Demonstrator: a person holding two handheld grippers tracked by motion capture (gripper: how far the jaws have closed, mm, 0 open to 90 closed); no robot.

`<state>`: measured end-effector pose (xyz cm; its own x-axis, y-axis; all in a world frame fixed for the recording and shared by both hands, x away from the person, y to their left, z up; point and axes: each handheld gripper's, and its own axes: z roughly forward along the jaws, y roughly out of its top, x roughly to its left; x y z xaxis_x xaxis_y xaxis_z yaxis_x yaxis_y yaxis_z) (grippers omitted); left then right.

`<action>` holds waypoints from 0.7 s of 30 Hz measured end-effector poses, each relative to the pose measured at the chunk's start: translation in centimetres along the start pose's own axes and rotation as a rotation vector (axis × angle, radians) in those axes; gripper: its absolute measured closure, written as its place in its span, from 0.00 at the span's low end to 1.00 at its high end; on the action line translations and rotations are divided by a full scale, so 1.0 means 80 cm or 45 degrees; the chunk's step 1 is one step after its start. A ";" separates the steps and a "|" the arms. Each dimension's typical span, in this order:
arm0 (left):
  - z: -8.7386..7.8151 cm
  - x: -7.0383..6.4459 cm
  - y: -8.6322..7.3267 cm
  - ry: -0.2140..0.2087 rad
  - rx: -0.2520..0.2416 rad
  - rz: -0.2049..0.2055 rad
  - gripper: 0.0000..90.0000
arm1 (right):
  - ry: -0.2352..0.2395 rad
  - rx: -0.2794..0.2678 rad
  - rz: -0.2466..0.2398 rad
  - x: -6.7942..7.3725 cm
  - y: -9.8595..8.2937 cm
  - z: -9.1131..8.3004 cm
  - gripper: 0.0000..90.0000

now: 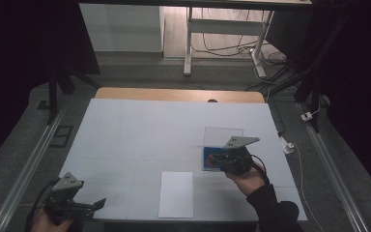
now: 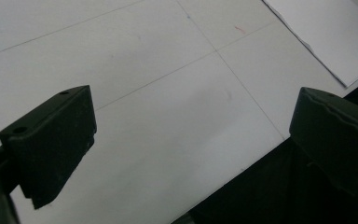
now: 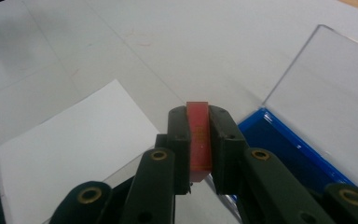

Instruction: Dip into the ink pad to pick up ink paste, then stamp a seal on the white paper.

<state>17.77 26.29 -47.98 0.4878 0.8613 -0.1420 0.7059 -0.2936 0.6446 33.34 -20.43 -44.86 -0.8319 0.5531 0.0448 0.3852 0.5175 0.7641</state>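
My right gripper [image 3: 198, 122] is shut on a thin red-orange block [image 3: 199, 140], held upright between the jaws just above the table. In the high view the right gripper [image 1: 217, 159] sits over a blue tray [image 1: 206, 159] with a clear lid [image 1: 223, 137] standing open behind it. The blue tray [image 3: 289, 149] lies just right of the jaws, its clear lid [image 3: 326, 88] beyond. A white sheet of paper [image 1: 176, 194] lies near the front edge, left of the tray. My left gripper [image 1: 94, 205] hovers open at the front left corner, with bare table between its fingers [image 2: 56, 140].
The table is covered with a white mat [image 1: 140, 140] marked by faint grid lines. The wooden table edge [image 1: 174, 94] shows at the back. Cables and a desk frame [image 1: 222, 38] stand on the floor beyond. Metal rails [image 1: 24, 169] run along both sides.
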 end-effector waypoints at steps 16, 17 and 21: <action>0.000 0.000 0.000 0.001 0.000 -0.001 0.01 | 0.077 0.014 -0.044 0.024 0.005 0.014 0.89; 0.000 0.000 0.000 0.001 0.000 -0.001 0.01 | 0.078 0.020 -0.051 0.025 0.005 0.015 0.89; 0.000 0.000 0.000 -0.001 -0.002 -0.005 0.01 | 0.097 0.023 -0.065 0.033 0.007 0.019 0.89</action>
<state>17.75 26.31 -48.00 0.4857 0.8621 -0.1448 0.7069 -0.2900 0.6451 31.99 -17.69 -45.30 -0.8784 0.4746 0.0558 0.3482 0.5558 0.7549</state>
